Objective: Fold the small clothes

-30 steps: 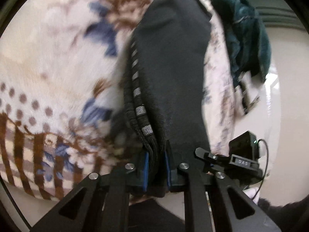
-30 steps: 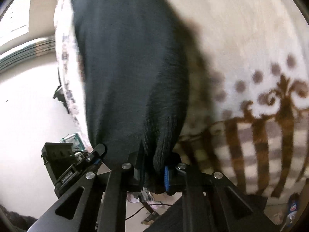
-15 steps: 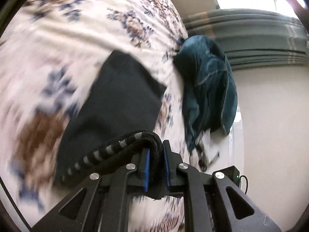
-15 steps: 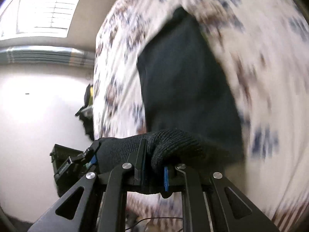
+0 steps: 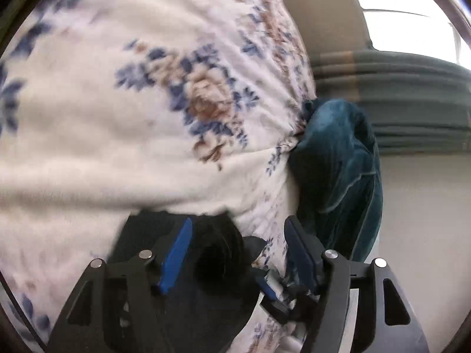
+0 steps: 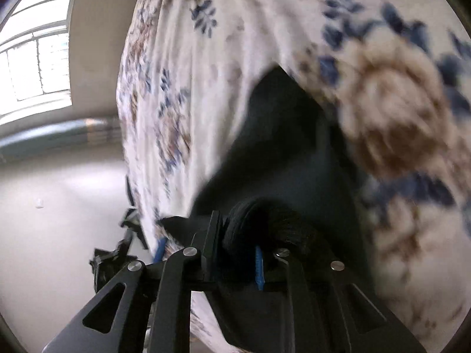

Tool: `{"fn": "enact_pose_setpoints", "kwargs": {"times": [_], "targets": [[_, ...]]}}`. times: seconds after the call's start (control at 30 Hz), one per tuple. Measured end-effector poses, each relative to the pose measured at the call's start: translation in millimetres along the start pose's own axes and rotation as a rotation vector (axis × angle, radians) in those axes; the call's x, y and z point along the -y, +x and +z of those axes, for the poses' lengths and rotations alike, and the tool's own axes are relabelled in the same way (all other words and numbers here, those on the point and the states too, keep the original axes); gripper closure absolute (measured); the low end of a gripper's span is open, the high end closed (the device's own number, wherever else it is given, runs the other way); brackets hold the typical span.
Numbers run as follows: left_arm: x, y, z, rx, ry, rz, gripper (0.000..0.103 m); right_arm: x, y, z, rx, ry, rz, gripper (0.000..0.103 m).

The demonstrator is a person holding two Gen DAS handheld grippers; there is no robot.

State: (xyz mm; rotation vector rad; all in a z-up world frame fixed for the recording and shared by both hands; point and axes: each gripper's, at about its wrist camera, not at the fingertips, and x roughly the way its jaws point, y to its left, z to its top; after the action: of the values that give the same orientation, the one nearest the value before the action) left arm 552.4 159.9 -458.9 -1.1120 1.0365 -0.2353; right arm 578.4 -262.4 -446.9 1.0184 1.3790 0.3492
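Observation:
A black knit garment (image 5: 206,264) lies folded on the floral blanket (image 5: 117,117). In the left wrist view my left gripper (image 5: 238,253) is open, its blue pads spread on either side of the garment's rolled edge. In the right wrist view the same black garment (image 6: 282,153) lies flat on the blanket (image 6: 206,73), and my right gripper (image 6: 238,253) is shut on its thick folded hem. The frames are blurred by motion.
A dark teal velvet garment (image 5: 338,170) lies bunched at the blanket's right edge in the left wrist view. Beyond it are a pale wall, grey-green curtains (image 5: 397,94) and a window. The blanket's edge drops off at the left in the right wrist view.
Both grippers carried the garment's hem forward over itself and lowered it onto the blanket. My left gripper has opened and let go of the hem. The right gripper still holds it.

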Motion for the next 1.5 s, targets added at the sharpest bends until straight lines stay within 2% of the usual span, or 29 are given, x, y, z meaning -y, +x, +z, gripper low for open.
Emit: {"fn": "enact_pose_setpoints", "kwargs": {"times": [0.03, 0.07, 0.13, 0.17, 0.23, 0.3, 0.33, 0.37, 0.4, 0.43, 0.47, 0.5, 0.57, 0.67, 0.8, 0.83, 0.87, 0.9, 0.93, 0.97, 1.0, 1.07, 1.13, 1.2, 1.27, 1.33, 1.43, 1.5], "targets": [[9.0, -0.1, -1.2, -0.003, 0.077, 0.050, 0.040, -3.7, -0.7, 9.0, 0.013, -0.013, 0.029, 0.065], [17.1, 1.6, -4.7, -0.006, 0.152, 0.099, 0.040, -6.3, -3.0, 13.6, 0.028, -0.025, 0.051, 0.048], [27.1, 10.7, -14.8, -0.029, 0.280, 0.199, 0.040, -12.5, -16.8, 18.0, 0.075, -0.074, 0.068, 0.045], [29.7, 20.6, -24.2, -0.060, 0.351, 0.243, 0.040, -14.1, -21.8, 18.0, 0.088, -0.096, 0.042, 0.045], [31.3, 42.4, -35.8, -0.118, 0.448, 0.315, 0.040, -18.7, -31.9, 14.5, 0.127, -0.171, -0.080, 0.045], [31.3, 66.4, -47.4, -0.142, 0.561, 0.455, 0.045, -23.1, -27.1, 10.3, 0.121, -0.252, -0.211, 0.045], [31.0, 72.4, -51.8, -0.131, 0.610, 0.466, 0.086, -24.2, -21.7, 7.9, 0.108, -0.284, -0.260, 0.045], [30.3, 76.4, -53.4, -0.130, 0.631, 0.486, 0.097, -23.9, -11.3, 5.6, 0.086, -0.319, -0.309, 0.045], [30.9, 75.6, -53.7, -0.122, 0.647, 0.487, 0.097, -22.5, -2.8, 2.7, 0.072, -0.347, -0.345, 0.045], [32.3, 71.0, -53.3, -0.105, 0.654, 0.466, 0.097, -23.4, 5.7, 0.3, 0.069, -0.376, -0.386, 0.050], [33.8, 63.9, -52.4, -0.089, 0.657, 0.451, 0.097, -26.5, 14.0, -3.5, 0.069, -0.415, -0.412, 0.088], [34.0, 57.2, -50.2, -0.084, 0.651, 0.440, 0.097, -27.7, 19.2, -5.8, 0.073, -0.433, -0.445, 0.096], [29.7, 49.3, -41.3, -0.069, 0.612, 0.426, 0.097, -39.4, 16.4, -12.2, 0.132, -0.469, -0.459, 0.096], [12.6, 58.4, -15.7, -0.100, 0.525, 0.439, 0.097, -54.1, 8.7, -12.9, 0.202, -0.486, -0.468, 0.096], [-3.5, 80.5, 2.2, -0.203, 0.448, 0.438, 0.092, -49.4, 30.9, 9.5, 0.156, -0.452, -0.538, 0.096], [-2.3, 77.2, 3.2, -0.213, 0.435, 0.426, 0.087, -46.2, 36.6, 14.5, 0.123, -0.437, -0.557, 0.096], [1.5, 67.3, 2.3, -0.206, 0.435, 0.416, 0.070, -43.2, 37.2, 17.7, 0.101, -0.413, -0.558, 0.096], [5.1, 55.2, -0.8, -0.197, 0.438, 0.394, 0.058, -41.6, 33.8, 20.4, 0.089, -0.381, -0.536, 0.092], [8.2, 36.5, -7.7, -0.182, 0.434, 0.351, 0.034, -41.1, 29.1, 21.5, 0.082, -0.365, -0.514, 0.088], [8.7, 20.0, -14.4, -0.165, 0.423, 0.319, 0.022, -41.4, 20.2, 19.3, 0.083, -0.364, -0.502, 0.077], [7.8, 5.0, -22.6, -0.153, 0.408, 0.293, 0.020, -42.1, 8.3, 14.8, 0.091, -0.377, -0.495, 0.058], [-0.1, -26.7, -46.4, -0.143, 0.355, 0.238, 0.020, -39.3, -12.4, 3.6, 0.087, -0.394, -0.481, 0.040], [-15.5, -55.5, -77.9, -0.130, 0.274, 0.217, 0.020, -27.3, -33.5, -11.4, 0.055, -0.387, -0.473, 0.026], [-37.6, -81.7, -117.9, -0.105, 0.180, 0.216, 0.020, -15.6, -47.4, -27.1, 0.023, -0.374, -0.459, 0.006], [-60.9, -98.8, -157.8, -0.082, 0.075, 0.232, 0.020, 0.3, -56.8, -45.4, -0.028, -0.359, -0.468, 0.000], [-82.6, -102.2, -193.1, -0.077, -0.030, 0.209, 0.020, 13.0, -59.2, -60.7, -0.062, -0.364, -0.477, 0.000], [-98.8, -84.3, -226.3, -0.082, -0.091, 0.198, 0.020, 24.9, -52.4, -66.3, -0.079, -0.363, -0.454, 0.000], [-101.9, -67.0, -236.4, -0.076, -0.114, 0.167, 0.020, 29.3, -44.5, -62.5, -0.089, -0.360, -0.427, 0.000]]}}
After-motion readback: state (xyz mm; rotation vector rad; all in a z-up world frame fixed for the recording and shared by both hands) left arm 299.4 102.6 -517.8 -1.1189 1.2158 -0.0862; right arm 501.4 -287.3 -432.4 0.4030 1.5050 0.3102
